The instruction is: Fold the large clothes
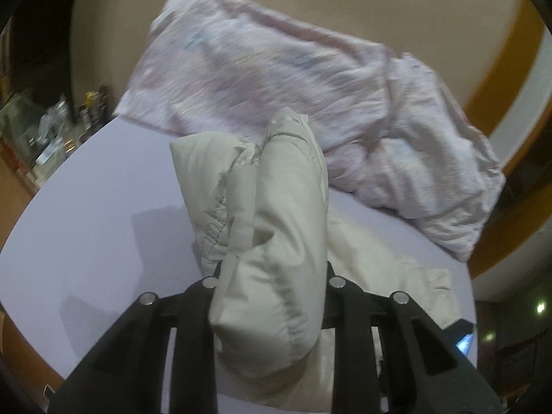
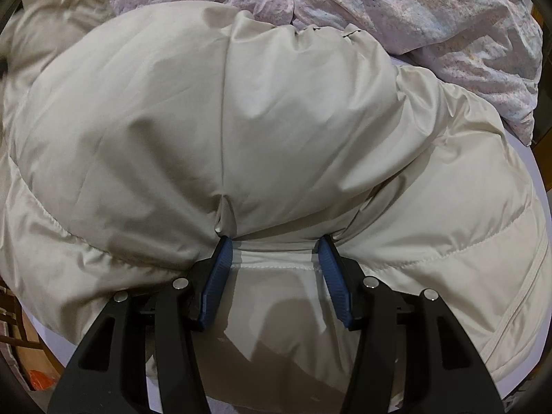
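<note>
Left wrist view: a padded, off-white jacket [image 1: 276, 227] is seen bunched between the two black fingers of the left gripper [image 1: 270, 279], which is closed on a thick roll of the fabric. The held roll rises from the gripper toward 12 o'clock, and more of the garment is spread on the white bed surface [image 1: 103, 207] toward 4 o'clock. A crumpled pink-and-white patterned quilt [image 1: 293, 79] lies beyond the jacket, from 11 o'clock across to 3 o'clock, its near edge just behind the raised roll. Cluttered shelves [image 1: 51, 127] are visible at 9 o'clock, blurred. A beige wall [image 1: 379, 7] is seen at 12 o'clock.

Right wrist view: the jacket [image 2: 262, 110] fills most of the frame, puffed up in a large mound with a seam running down its middle. The right gripper [image 2: 272, 248] is shown with its fingers spread apart; the blue pads [image 2: 215, 283] are pressed against the fabric at the base of the mound, and a stitched hem is stretched between them. No fold is pinched between the pads. The quilt [image 2: 431, 17] is seen from 12 o'clock to 3 o'clock, touching the far edge of the jacket. A strip of the bed surface [image 2: 538, 186] shows at 3 o'clock.
</note>
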Action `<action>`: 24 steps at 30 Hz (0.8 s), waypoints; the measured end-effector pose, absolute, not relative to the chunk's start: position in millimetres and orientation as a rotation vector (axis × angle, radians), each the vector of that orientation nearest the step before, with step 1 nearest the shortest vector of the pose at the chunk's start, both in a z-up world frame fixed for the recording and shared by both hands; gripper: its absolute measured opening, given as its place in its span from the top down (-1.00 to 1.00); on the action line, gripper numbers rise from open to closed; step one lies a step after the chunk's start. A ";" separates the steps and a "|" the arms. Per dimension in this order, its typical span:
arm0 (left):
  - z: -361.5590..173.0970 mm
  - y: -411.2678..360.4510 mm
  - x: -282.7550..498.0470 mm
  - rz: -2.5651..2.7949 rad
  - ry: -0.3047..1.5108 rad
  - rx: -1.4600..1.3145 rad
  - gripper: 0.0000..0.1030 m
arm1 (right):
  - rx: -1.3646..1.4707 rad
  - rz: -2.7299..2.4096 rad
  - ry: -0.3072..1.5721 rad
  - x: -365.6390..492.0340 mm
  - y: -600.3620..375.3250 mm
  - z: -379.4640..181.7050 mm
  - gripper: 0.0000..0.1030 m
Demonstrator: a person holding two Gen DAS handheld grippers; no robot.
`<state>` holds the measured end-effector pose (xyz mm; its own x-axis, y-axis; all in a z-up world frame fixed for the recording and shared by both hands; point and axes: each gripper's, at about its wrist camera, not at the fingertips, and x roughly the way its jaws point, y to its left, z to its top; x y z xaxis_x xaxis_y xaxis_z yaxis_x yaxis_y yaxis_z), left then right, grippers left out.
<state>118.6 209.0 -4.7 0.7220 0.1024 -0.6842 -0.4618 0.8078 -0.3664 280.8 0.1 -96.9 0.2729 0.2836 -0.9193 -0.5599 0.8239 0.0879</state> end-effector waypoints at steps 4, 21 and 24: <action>15.2 185.8 127.4 0.249 0.669 -0.541 0.51 | -0.277 0.584 1.160 279.1 -0.1 -96.5 -0.06; 44.7 79.9 172.1 -0.046 0.674 -0.423 0.50 | -0.284 0.616 1.143 274.8 -7.6 -96.4 -0.06; 42.8 66.9 177.6 -0.066 0.686 -0.404 0.49 | -0.287 0.629 1.133 272.0 -10.8 -95.9 -0.06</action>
